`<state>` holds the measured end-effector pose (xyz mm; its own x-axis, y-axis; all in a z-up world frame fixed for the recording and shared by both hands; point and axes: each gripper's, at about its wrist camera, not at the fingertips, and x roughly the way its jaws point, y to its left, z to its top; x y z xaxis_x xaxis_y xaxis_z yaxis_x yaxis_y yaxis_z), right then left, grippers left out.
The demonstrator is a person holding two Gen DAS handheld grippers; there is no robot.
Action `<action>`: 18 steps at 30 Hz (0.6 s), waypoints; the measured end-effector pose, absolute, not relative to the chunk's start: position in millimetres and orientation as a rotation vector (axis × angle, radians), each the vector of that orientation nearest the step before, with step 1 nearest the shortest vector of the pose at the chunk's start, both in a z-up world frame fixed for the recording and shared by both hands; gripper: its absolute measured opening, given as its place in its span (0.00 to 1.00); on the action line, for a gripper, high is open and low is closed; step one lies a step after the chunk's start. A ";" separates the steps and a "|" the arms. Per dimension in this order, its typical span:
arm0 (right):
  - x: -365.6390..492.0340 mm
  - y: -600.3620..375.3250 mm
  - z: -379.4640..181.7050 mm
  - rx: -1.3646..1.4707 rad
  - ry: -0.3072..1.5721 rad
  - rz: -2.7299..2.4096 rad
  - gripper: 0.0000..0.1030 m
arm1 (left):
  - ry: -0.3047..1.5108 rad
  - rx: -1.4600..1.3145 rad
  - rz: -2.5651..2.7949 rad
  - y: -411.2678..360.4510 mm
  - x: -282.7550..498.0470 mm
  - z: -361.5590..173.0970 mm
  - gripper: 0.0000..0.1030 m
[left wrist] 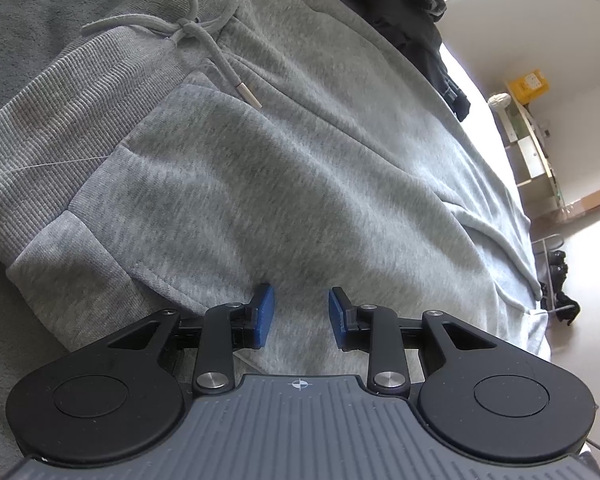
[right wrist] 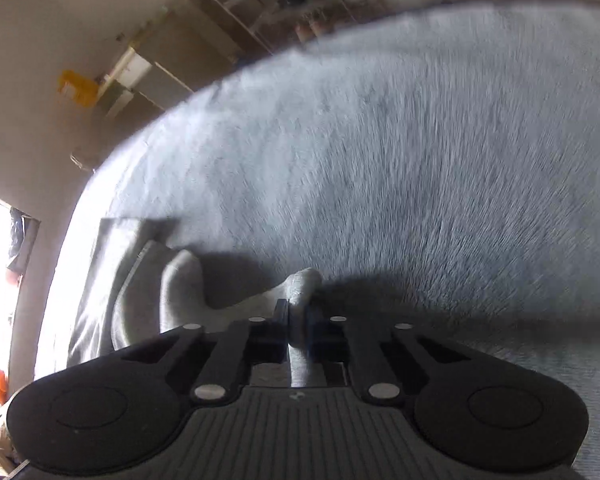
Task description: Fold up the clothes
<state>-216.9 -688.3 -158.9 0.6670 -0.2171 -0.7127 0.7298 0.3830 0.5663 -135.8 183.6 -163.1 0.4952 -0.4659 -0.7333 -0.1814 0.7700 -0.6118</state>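
Two grippers are at work on one pair of grey pants (left wrist: 300, 152), which lies spread out on a fuzzy grey blanket (right wrist: 420, 140) that covers what looks like a bed. The left gripper (left wrist: 301, 318) sits low over the upper part of the pants, below the knotted string (left wrist: 188, 28) at the ribbed waist band (left wrist: 60, 112). Its blue pads (left wrist: 265, 316) stand a little apart with bare cloth showing between them, so it is let go and pinches nothing. The right gripper (right wrist: 296, 320) is squeezed tight on a small fold of light grey cloth (right wrist: 302, 280), most likely an end of the same pants (the picture is blurry, so I cannot be sure which part). I think the pants are soft and thick, like a warm sweater. They are floppy, so they will bend and sag where they are not held up. They are not slippery and not easy to break, and they do not look heavy. One pinch will only lift a little bump, and the rest will drag along the fuzzy blanket. Good places to grab are the thick parts: the ribbed waist band, the sewn edge of the pocket (left wrist: 156, 276), or a leg end. The string has a metal tip (left wrist: 249, 96) and will swing loose, so it is better to keep it tucked in. A pile of dark clothes (left wrist: 420, 12) waits at the far side.
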 end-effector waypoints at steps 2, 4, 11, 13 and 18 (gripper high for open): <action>-244.9 -675.6 -142.7 0.951 0.488 -0.733 0.07 | 1.061 -0.705 -0.192 184.5 -136.8 -163.1 0.29; -266.8 -664.3 -137.2 0.899 0.437 -0.806 0.07 | 1.062 -0.707 -0.194 185.0 -137.5 -163.5 0.29; -295.3 -669.8 -175.5 1.042 0.372 -0.907 0.10 | 1.070 -0.698 -0.201 184.3 -135.1 -163.7 0.29; -298.0 -675.2 -174.8 1.047 0.333 -0.949 0.15 | 1.067 -0.699 -0.200 183.8 -135.7 -163.8 0.29; -277.0 -674.1 -146.9 0.908 0.337 -0.874 0.16 | 1.061 -0.699 -0.187 181.9 -136.7 -164.6 0.29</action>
